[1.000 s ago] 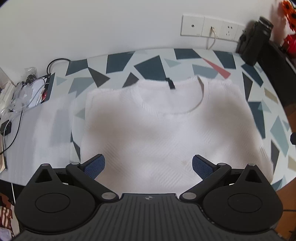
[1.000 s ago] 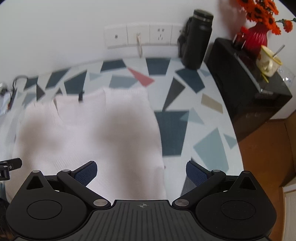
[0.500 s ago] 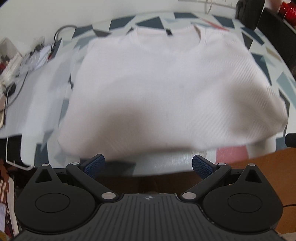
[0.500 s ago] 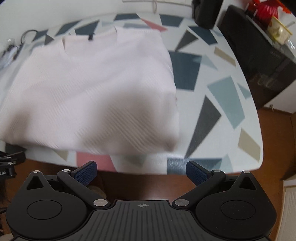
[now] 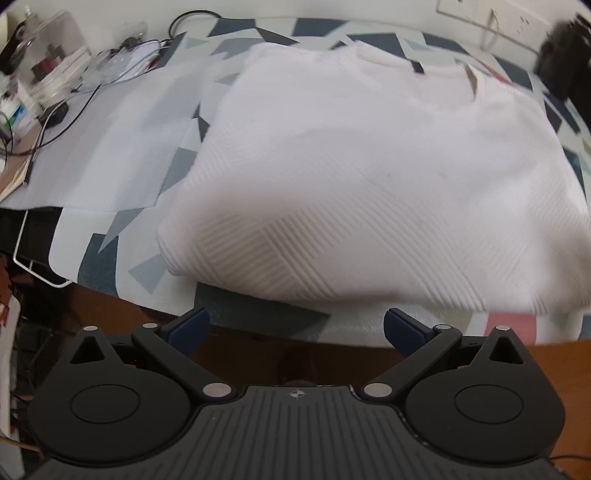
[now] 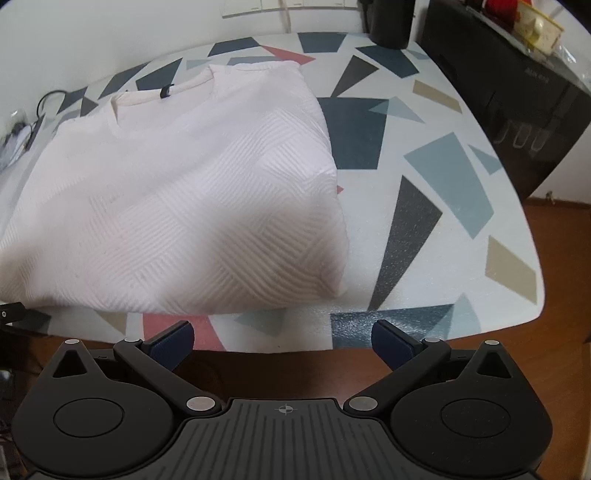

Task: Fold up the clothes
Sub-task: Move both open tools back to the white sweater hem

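White textured knit sweater [image 5: 369, 177]: near hem motion-blurred, left wrist view; left part cut by frame edge, right wrist view [image 6: 177, 192]. Black bottle [image 6: 389, 18] by wall: top cut off. Clutter of cables and clear containers [image 5: 44, 81] at far left: blurred, items indistinguishable. Dark object [image 5: 561, 62] at right edge: smeared, unidentifiable.

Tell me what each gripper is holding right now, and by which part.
Nothing. The left gripper and right gripper are both open, short of the table's near edge, and clear of the white sweater.
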A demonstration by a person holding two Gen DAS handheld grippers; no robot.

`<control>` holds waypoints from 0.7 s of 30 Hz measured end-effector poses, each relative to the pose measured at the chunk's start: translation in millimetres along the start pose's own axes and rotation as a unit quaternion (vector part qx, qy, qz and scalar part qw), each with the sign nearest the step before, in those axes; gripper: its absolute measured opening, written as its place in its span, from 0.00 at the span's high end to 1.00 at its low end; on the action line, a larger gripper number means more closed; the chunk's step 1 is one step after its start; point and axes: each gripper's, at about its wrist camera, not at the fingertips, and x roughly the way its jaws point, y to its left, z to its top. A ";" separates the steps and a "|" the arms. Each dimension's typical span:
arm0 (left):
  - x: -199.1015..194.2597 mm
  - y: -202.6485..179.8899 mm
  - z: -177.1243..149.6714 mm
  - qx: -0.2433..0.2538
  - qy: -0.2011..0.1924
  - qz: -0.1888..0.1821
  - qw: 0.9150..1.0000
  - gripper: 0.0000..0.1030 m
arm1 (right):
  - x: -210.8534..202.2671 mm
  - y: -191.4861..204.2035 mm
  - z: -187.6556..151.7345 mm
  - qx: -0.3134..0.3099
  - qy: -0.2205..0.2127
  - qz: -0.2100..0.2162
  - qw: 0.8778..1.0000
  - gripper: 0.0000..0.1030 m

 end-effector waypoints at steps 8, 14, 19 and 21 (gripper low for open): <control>-1.1 3.0 14.0 -0.034 0.013 -0.054 0.998 0.01 | 3.6 -29.5 9.2 0.055 -0.038 -0.013 0.998 0.01; -11.1 10.5 13.2 -0.036 -0.026 -0.067 0.997 0.01 | 15.2 -40.2 23.2 0.101 -0.050 0.001 0.994 0.01; -11.7 28.0 17.6 -0.041 -0.048 -0.056 0.996 0.01 | 31.3 -11.5 40.8 0.071 -0.038 0.010 0.997 0.01; -8.9 34.2 22.5 -0.044 -0.053 -0.058 0.996 0.01 | 33.6 -0.3 46.5 0.055 -0.045 0.011 0.997 0.01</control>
